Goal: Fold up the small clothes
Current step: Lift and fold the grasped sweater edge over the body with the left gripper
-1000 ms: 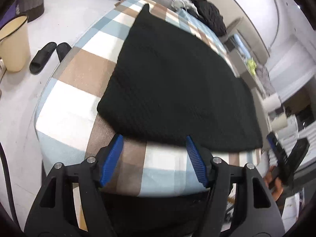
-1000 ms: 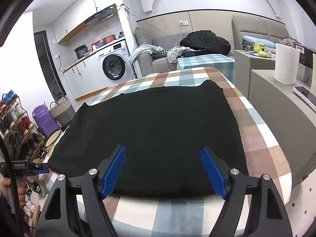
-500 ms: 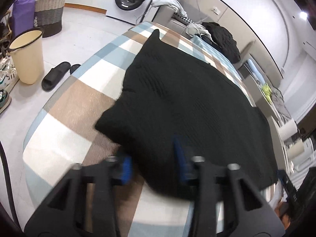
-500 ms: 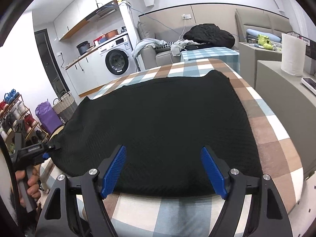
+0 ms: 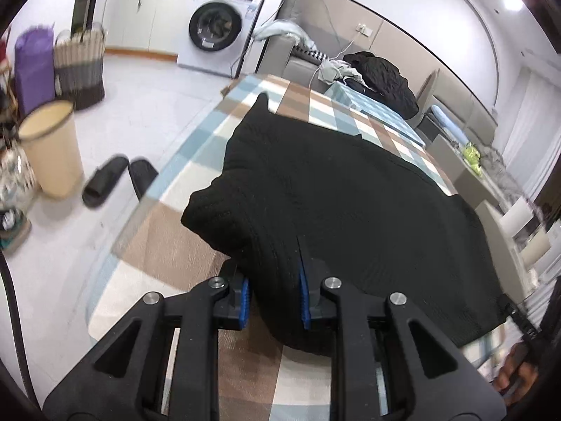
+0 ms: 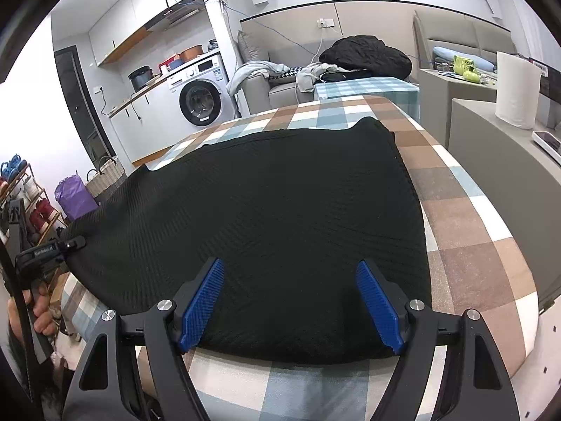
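The left gripper sits at the bottom centre of its view, angled downward, and its jaws have just been closing: they are clamped on the near left corner of the black knit garment, with a bunched ridge of cloth pinched between the blue pads and lifted off the checked surface. In the right wrist view the same gripper shows at the left edge, gripping that corner, with a hand on its handle below.

The right gripper is at the bottom centre of its own view, also tilted downward, jaws wide apart above the garment's near edge; nothing is pinched between them.

The garment lies spread across the middle of the surface, flat apart from the raised corner.

At the left of the left wrist view, a cream bin stands on the floor; its contents cannot be made out. Above it stand a woven basket and a purple bag.
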{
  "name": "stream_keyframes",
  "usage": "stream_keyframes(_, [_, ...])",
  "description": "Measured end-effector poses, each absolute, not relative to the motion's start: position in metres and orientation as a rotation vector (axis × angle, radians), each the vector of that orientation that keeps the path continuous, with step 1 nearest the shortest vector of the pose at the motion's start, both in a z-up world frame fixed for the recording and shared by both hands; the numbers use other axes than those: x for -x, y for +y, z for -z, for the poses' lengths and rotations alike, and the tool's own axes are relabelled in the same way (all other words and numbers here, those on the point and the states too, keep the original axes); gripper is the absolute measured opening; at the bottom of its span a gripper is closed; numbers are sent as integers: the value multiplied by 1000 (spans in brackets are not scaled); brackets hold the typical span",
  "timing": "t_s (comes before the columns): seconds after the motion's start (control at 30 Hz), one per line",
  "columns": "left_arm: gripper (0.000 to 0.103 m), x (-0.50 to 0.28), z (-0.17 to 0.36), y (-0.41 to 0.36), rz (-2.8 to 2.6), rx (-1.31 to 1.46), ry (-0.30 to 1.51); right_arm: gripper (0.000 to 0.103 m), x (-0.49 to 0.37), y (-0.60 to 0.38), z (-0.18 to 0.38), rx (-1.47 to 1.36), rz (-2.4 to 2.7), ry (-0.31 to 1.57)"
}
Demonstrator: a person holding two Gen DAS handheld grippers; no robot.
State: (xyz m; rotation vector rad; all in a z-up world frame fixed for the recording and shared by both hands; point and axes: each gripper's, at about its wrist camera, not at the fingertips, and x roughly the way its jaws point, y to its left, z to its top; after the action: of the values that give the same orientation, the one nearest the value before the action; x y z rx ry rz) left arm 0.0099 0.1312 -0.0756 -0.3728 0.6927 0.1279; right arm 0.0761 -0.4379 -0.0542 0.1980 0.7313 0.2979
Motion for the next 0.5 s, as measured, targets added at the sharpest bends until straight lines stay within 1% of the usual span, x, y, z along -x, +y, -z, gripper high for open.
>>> stream_keyframes(0.13, [16,-18,54,95,-114,217,638,80,-77,-439,54,-202,-302,734])
stream_keyframes(0.33, [16,-40,22,10,88,35,587,80,-78,-440,57,-208,-303,742])
stream_keyframes(0.5, [16,-52,32,-57,247,-46,641,80,-79,-443,57,-214,-294,739])
